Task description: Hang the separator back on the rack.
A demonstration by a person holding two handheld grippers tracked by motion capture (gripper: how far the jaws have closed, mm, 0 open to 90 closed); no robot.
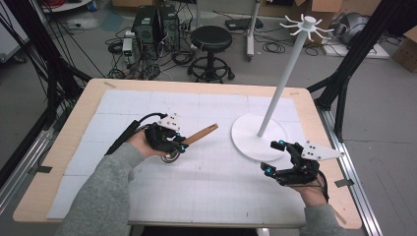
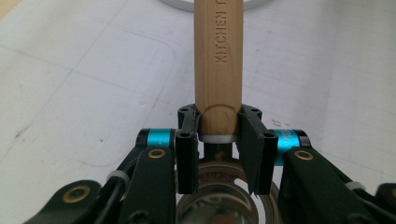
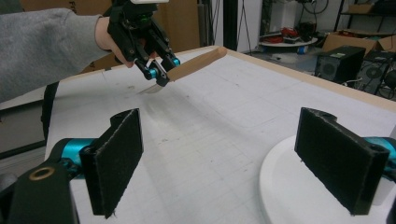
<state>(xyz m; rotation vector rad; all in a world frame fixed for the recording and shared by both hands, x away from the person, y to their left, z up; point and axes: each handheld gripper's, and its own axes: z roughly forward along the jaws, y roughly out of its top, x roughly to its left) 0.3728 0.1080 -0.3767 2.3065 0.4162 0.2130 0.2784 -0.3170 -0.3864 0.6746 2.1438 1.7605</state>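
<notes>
We cannot make out the working end of the utensil (image 1: 189,140): in the high view its metal head peeks from under the left gripper (image 1: 178,146) as a small round shape, and in the left gripper view it is cut off by the bottom edge, behind the jaws. The lettering on the wooden handle (image 2: 218,65) reads "KITCHEN", then runs out of frame.

Left gripper: jaws closed narrow on the handle at its lower end, pads pressed to either side, the handle slanting up and away over the white mat (image 1: 206,177). In the right gripper view the utensil hangs clear above the table.

Right gripper (image 1: 274,157): jaws wide apart, nothing between the pads (image 3: 116,158); it hovers at the near edge of the white round base (image 1: 248,140) (the base shows under its right-hand pad).

One white stand, its pole (image 1: 282,81) leaning up to a ring of hooks (image 1: 306,25). One utensil, two grippers, two grey sleeves. Beyond the table: one black stool (image 1: 211,46), computer towers (image 1: 155,24), loose cables on the floor.
</notes>
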